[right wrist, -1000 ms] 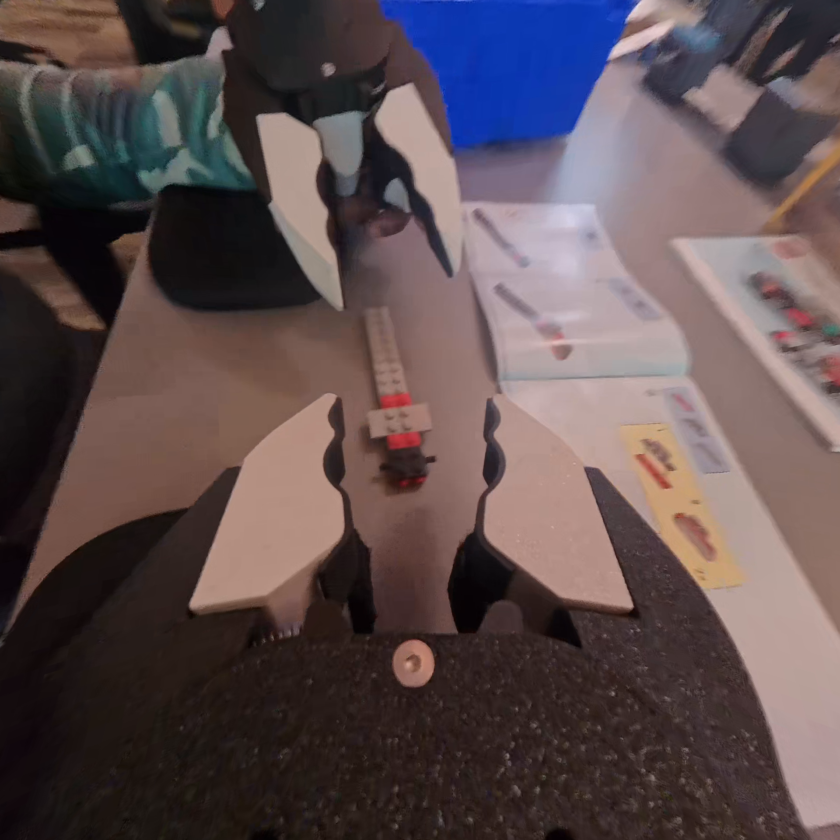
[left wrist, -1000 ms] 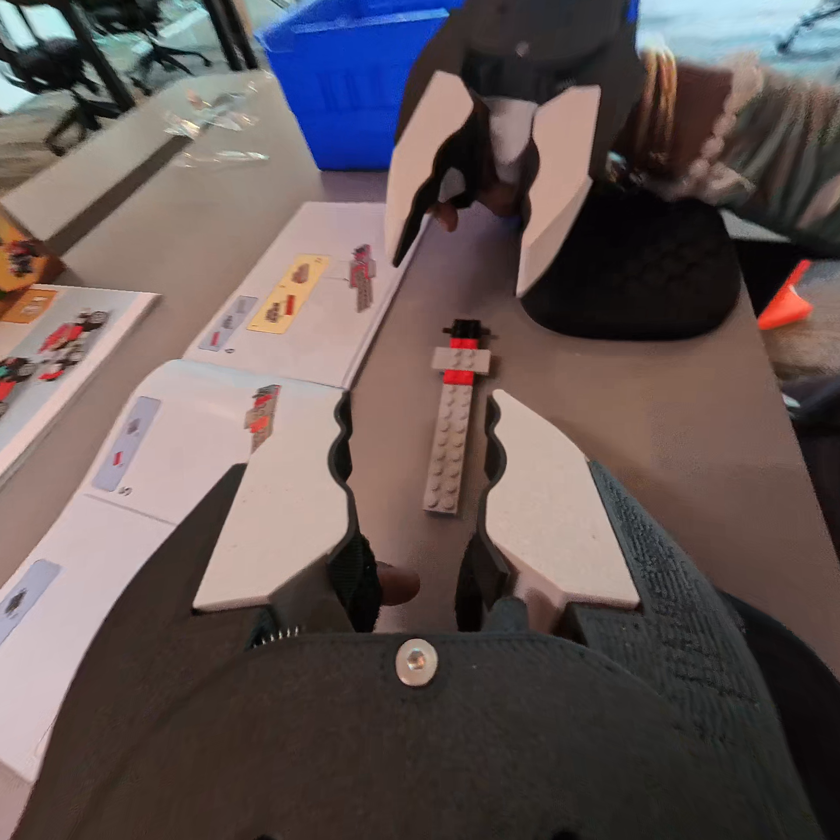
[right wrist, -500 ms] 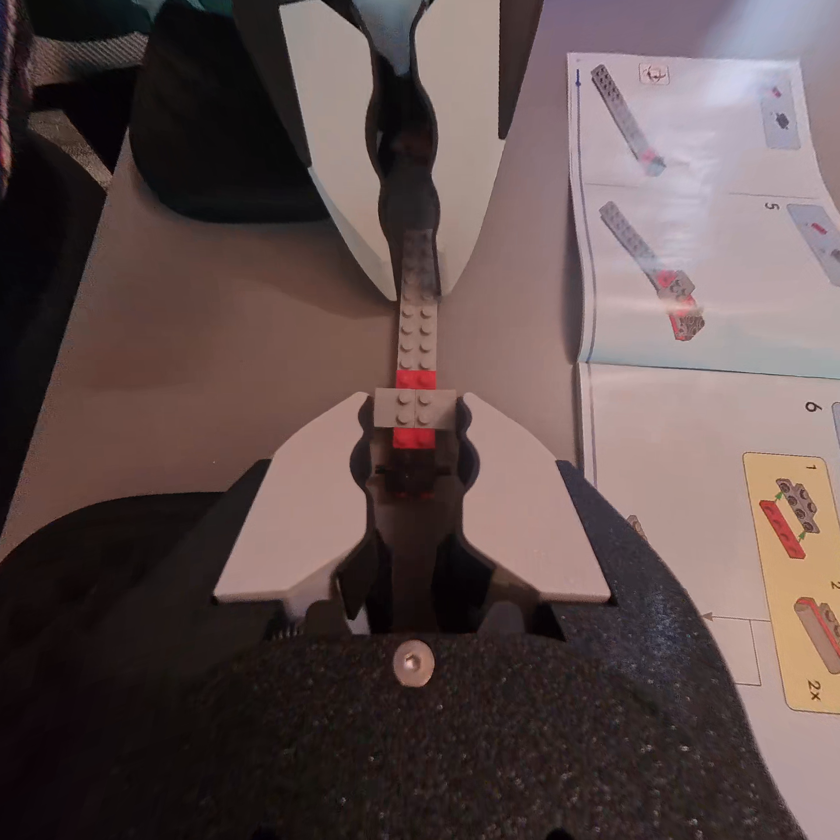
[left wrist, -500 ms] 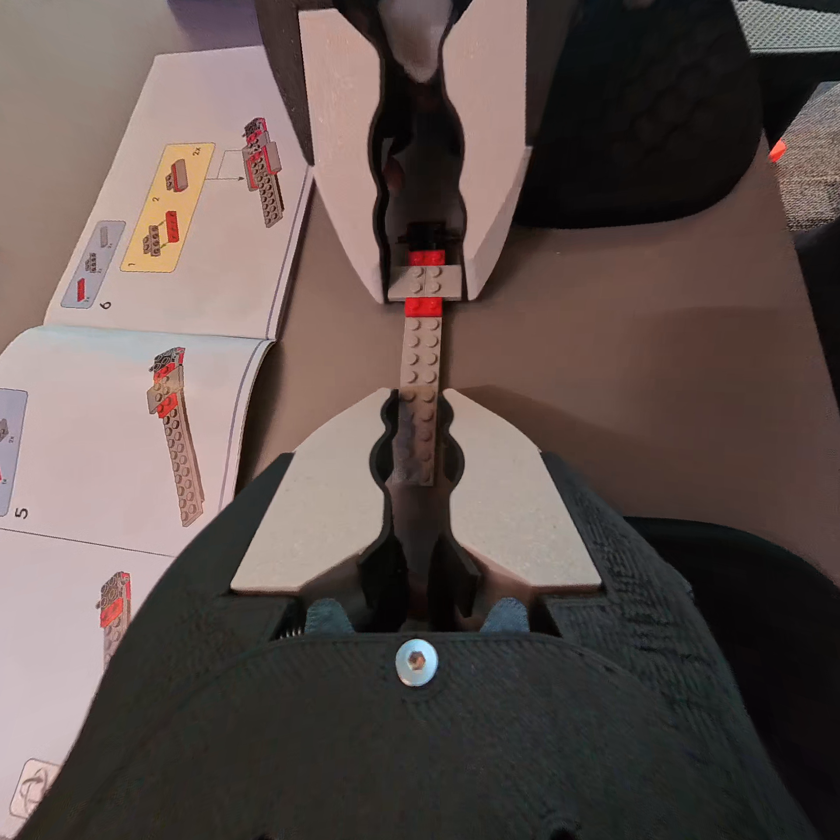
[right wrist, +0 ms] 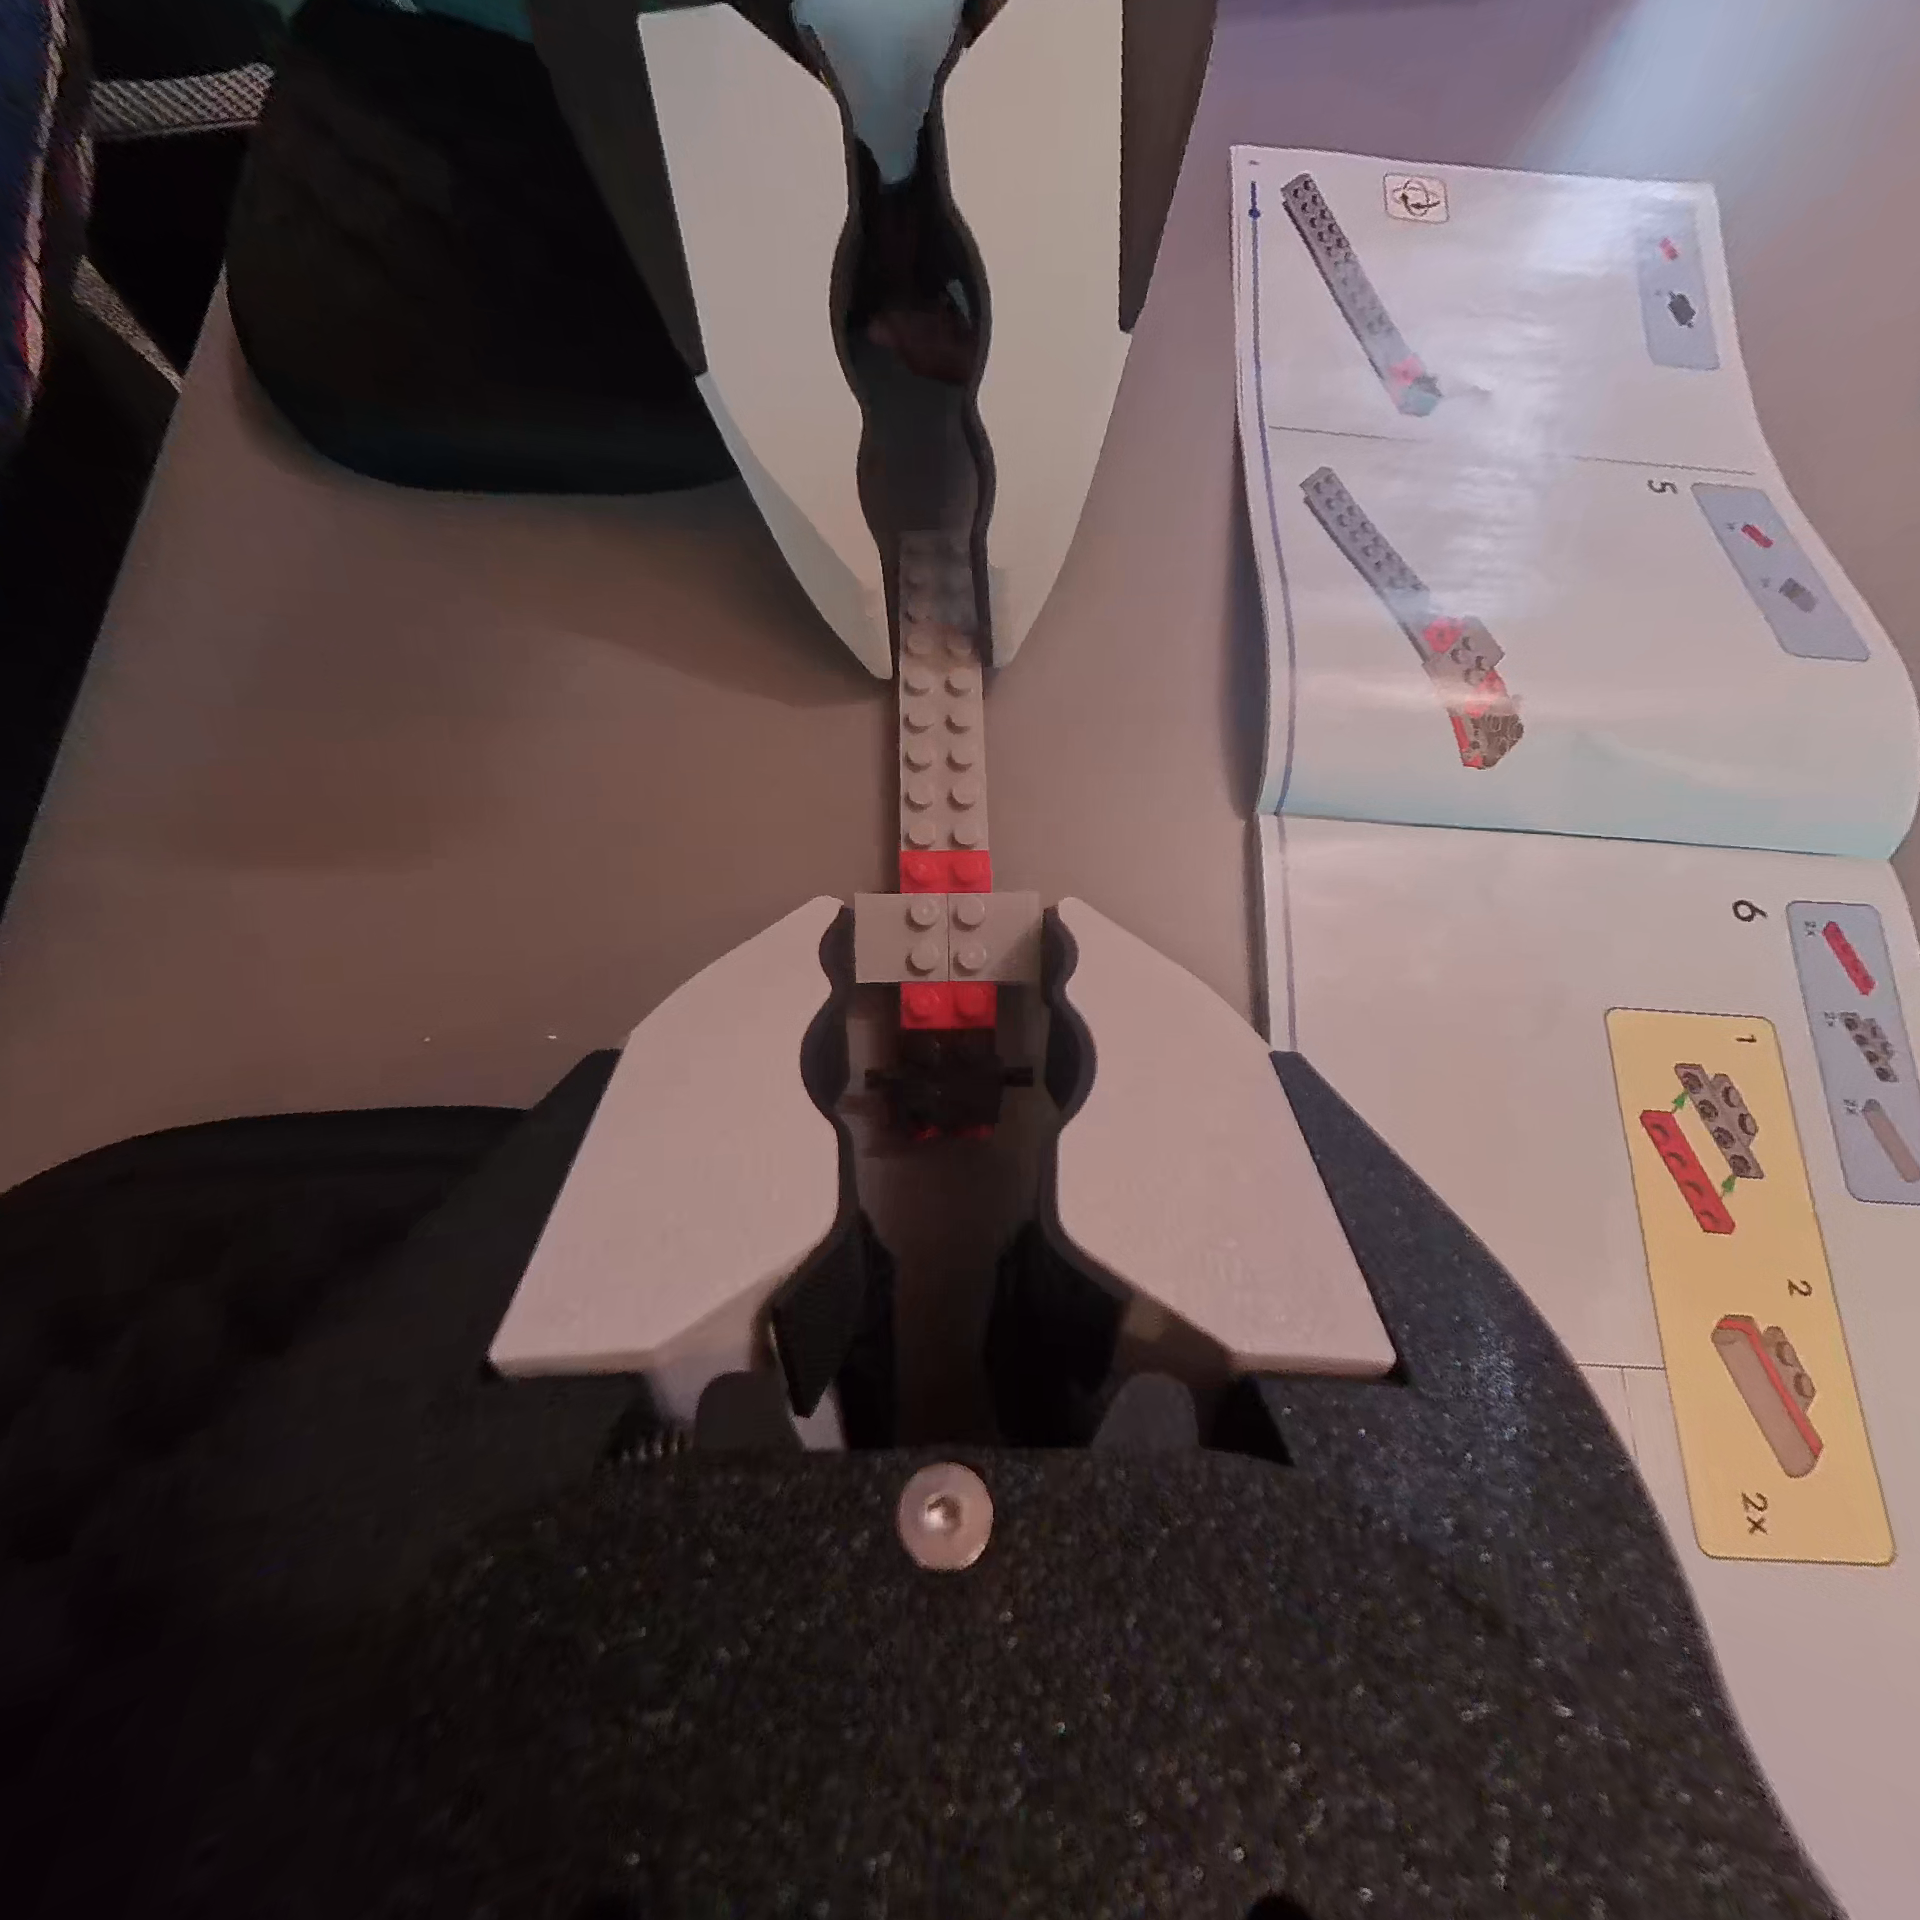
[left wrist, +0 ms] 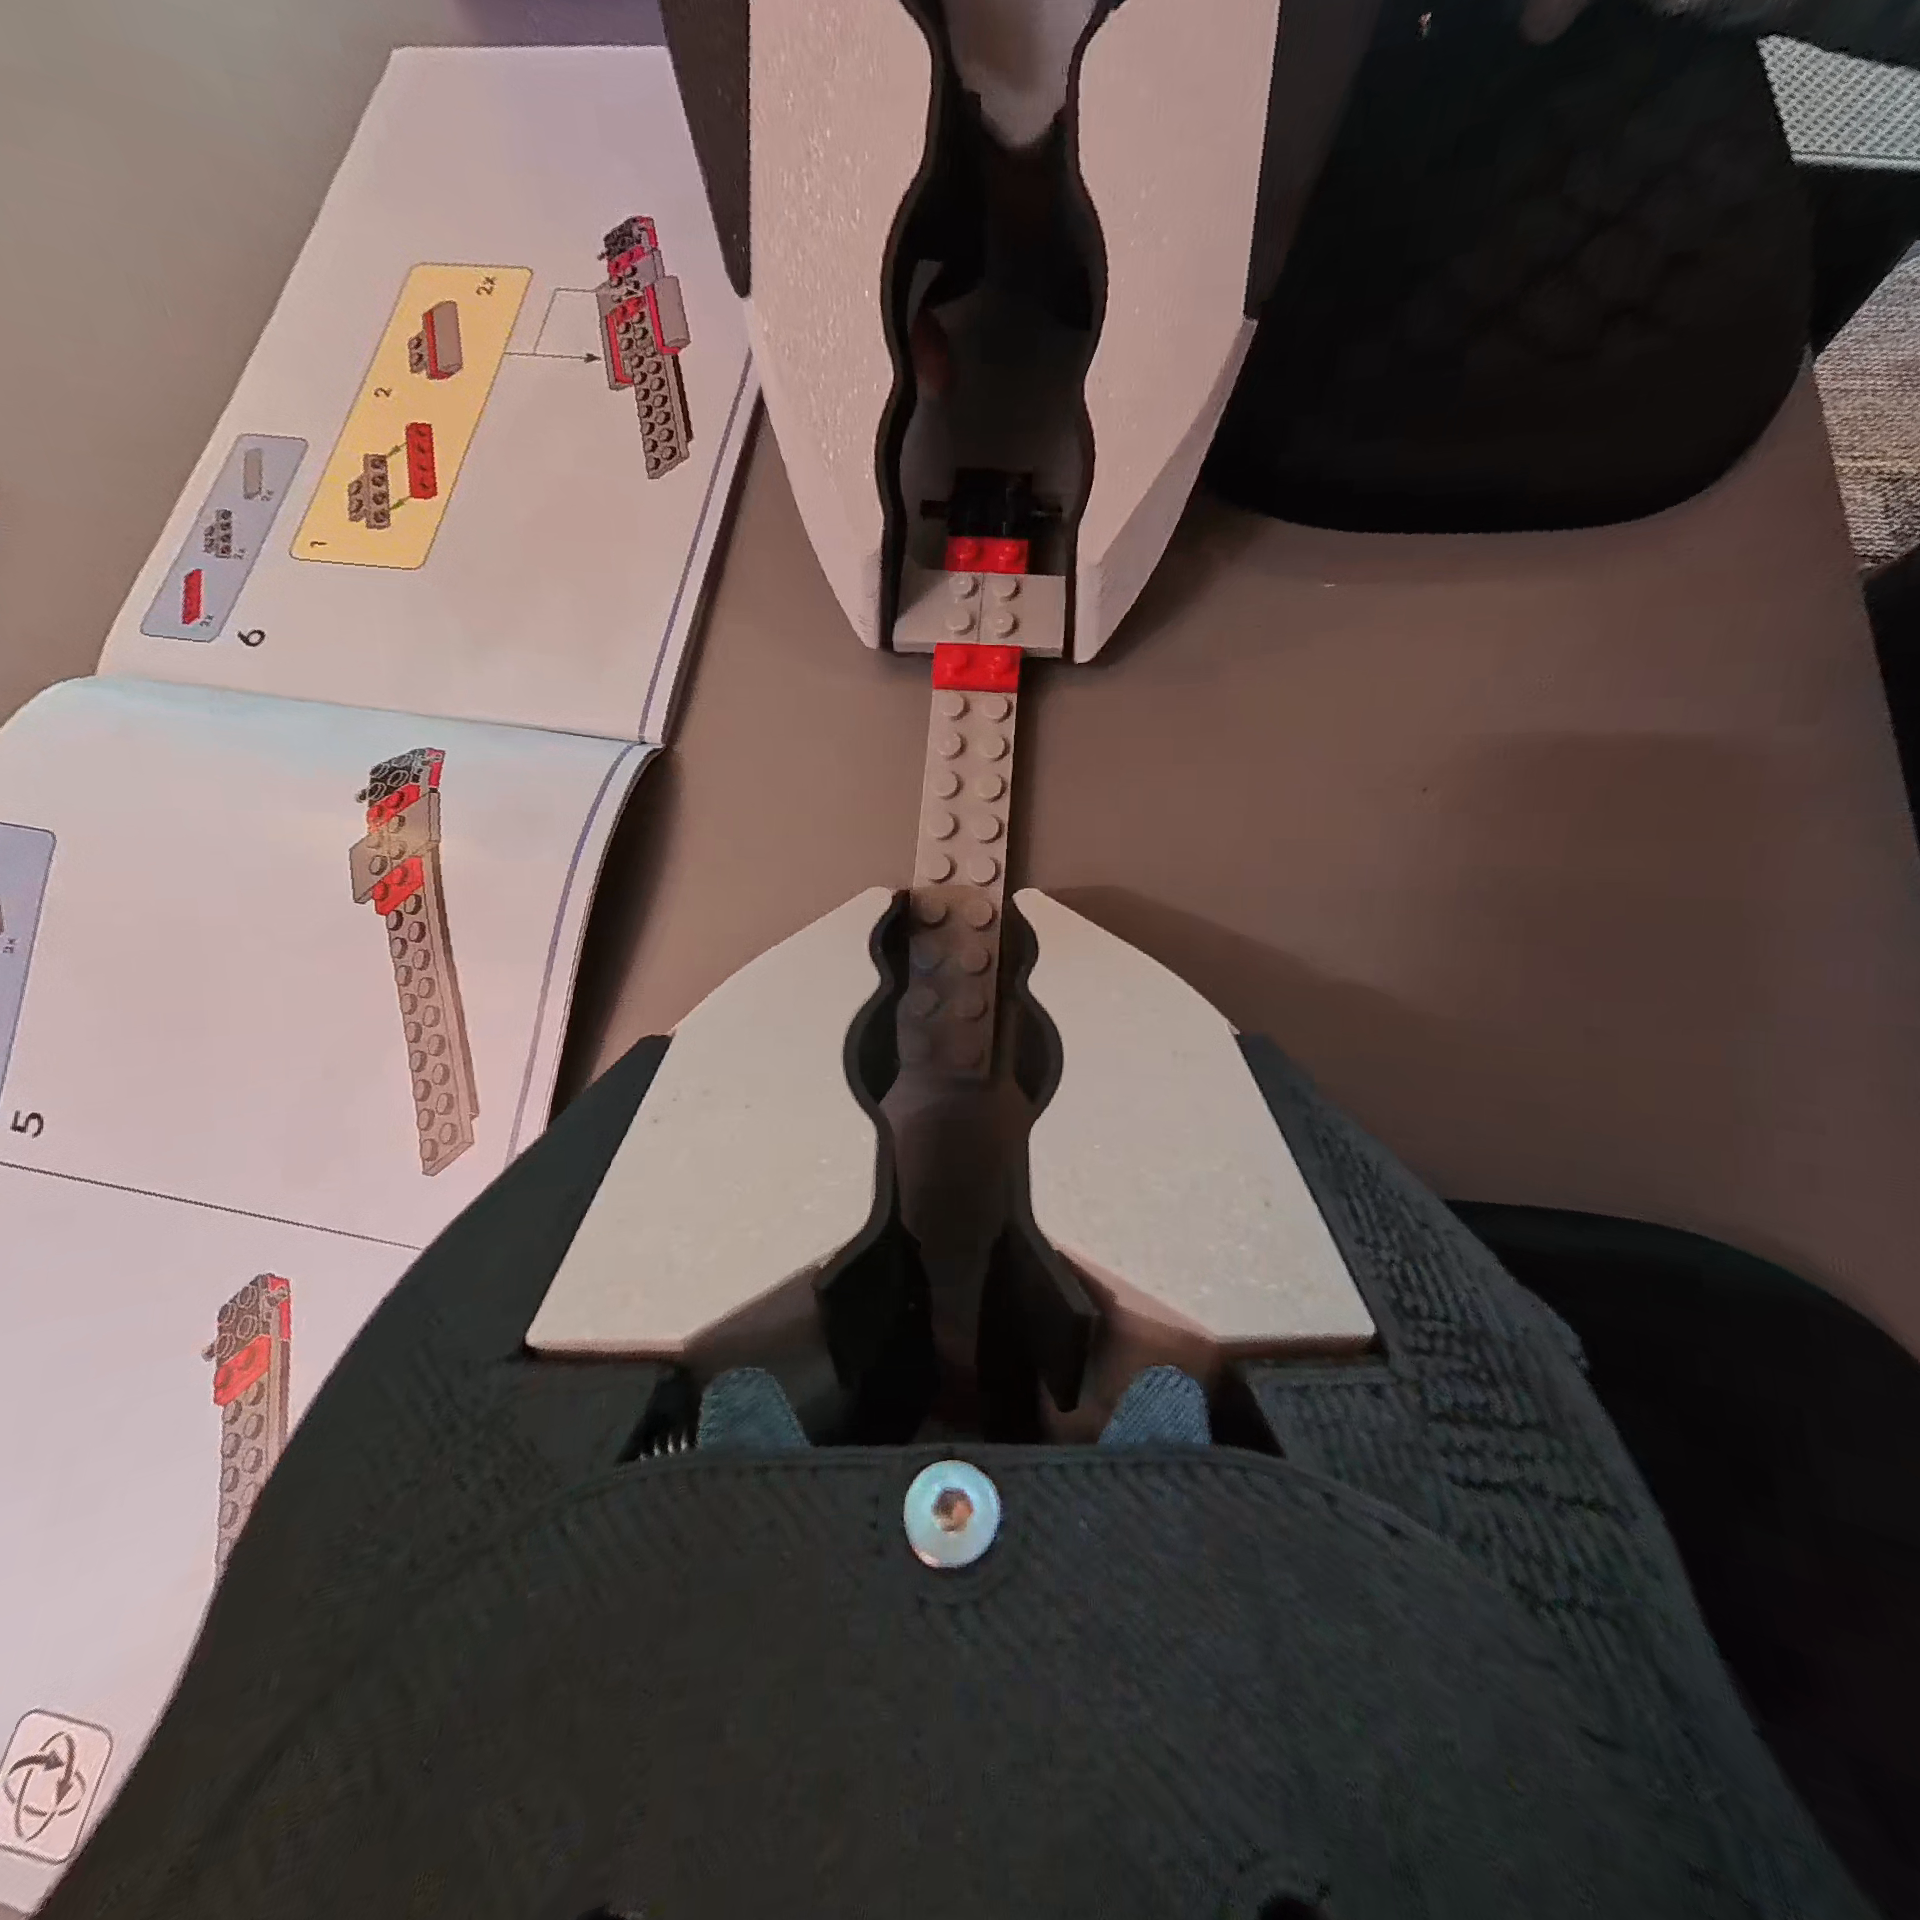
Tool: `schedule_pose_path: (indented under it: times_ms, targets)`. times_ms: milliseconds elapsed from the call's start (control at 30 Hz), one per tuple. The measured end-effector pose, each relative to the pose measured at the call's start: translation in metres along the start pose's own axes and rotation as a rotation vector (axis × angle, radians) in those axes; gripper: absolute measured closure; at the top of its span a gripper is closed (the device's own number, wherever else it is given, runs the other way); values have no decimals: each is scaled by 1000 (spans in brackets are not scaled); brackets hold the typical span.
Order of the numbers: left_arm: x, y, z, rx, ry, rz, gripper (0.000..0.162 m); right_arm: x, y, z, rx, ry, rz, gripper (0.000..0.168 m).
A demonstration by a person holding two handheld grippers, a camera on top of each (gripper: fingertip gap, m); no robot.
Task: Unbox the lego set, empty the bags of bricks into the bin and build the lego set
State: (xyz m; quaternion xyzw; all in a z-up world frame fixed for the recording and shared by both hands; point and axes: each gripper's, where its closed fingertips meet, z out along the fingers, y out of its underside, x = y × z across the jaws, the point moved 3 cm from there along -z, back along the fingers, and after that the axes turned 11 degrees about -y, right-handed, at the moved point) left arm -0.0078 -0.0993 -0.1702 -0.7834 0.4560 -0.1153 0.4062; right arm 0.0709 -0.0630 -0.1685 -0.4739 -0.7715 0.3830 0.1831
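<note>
The lego build [left wrist: 971,790] is a long grey plate with red plates, a wider grey cross plate and a black piece at one end. It lies along the grey table [left wrist: 1455,831]. My left gripper [left wrist: 958,912] is shut on the plain grey end of the build. My right gripper [right wrist: 948,935] is shut on the sides of the grey cross plate [right wrist: 948,940], with the black piece [right wrist: 940,1101] between its fingers. Each gripper faces the other: the right one shows at the top of the left wrist view [left wrist: 977,623], the left one at the top of the right wrist view [right wrist: 940,665].
The open instruction booklet [left wrist: 436,499] lies right beside the build, also in the right wrist view [right wrist: 1558,520]. A black padded seat [left wrist: 1538,312] sits at the table's edge on the other side, also seen in the right wrist view [right wrist: 457,312].
A second ago both grippers were open and held apart from the build. They came down and shut on its two ends. In the last half second they hardly moved.
</note>
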Motion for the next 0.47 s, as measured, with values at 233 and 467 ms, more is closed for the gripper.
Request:
schedule_pose_path:
  times_ms: [233,467]
  targets:
    - [-3,-5,-6,76,-49,12,146,5,-4,0,-4,-13,23,134]
    - [-2,-2,-4,31,-38,21,128,7,-7,-8,-121,-11,-97,134]
